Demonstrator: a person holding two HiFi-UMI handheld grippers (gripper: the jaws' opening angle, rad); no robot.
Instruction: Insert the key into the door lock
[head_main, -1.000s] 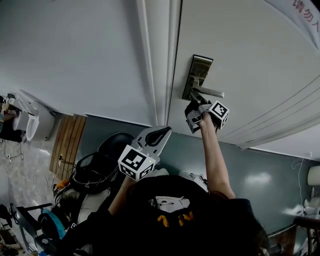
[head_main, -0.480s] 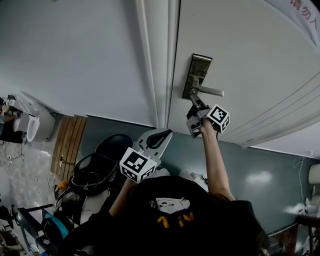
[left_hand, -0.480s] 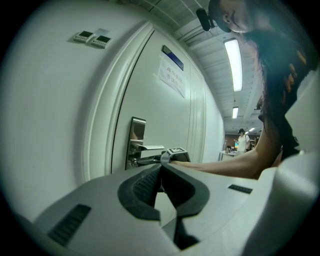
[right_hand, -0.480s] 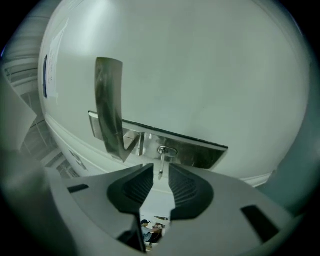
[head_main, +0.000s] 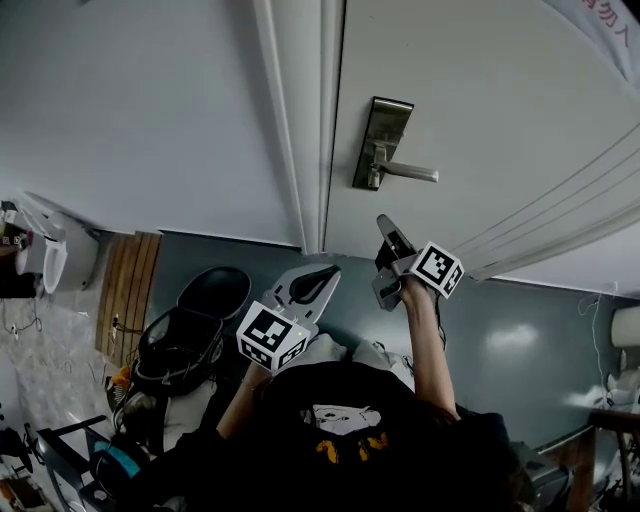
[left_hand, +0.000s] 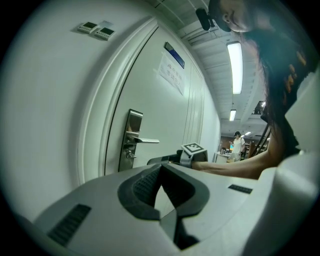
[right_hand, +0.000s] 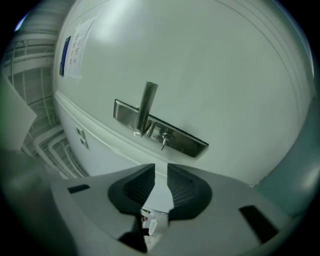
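Head view, upper right of the frame: shows a white door (head_main: 500, 90) with a steel lock plate (head_main: 385, 125) and lever (head_main: 412, 173) near its left edge. Sets beside it a moulded white door frame (head_main: 300, 110) and a plain pale wall (head_main: 130, 100) across the upper left. Shows grey-blue floor (head_main: 520, 340) along the lower right, a wooden panel (head_main: 130, 290) and dark clutter (head_main: 185, 345) at lower left. Puts the right hand-held gripper (head_main: 386, 226) just below the lever, near the door but apart from the plate. Puts the left hand-held gripper (head_main: 333, 264) lower, toward frame centre, well back from the lock.

Right gripper view: finds the key (right_hand: 164, 141) seated in the plate beside the lever's base, sticking out, untouched. Shows below it jaws a narrow slit apart with nothing between them.

Left gripper view: gives jaw tips pressed together, empty, aimed toward the door edge. Catches a paper notice (left_hand: 171, 75) high on the door, two small wall panels (left_hand: 97, 29) at upper left, and, at right, a corridor under ceiling strip lights (left_hand: 235, 60).
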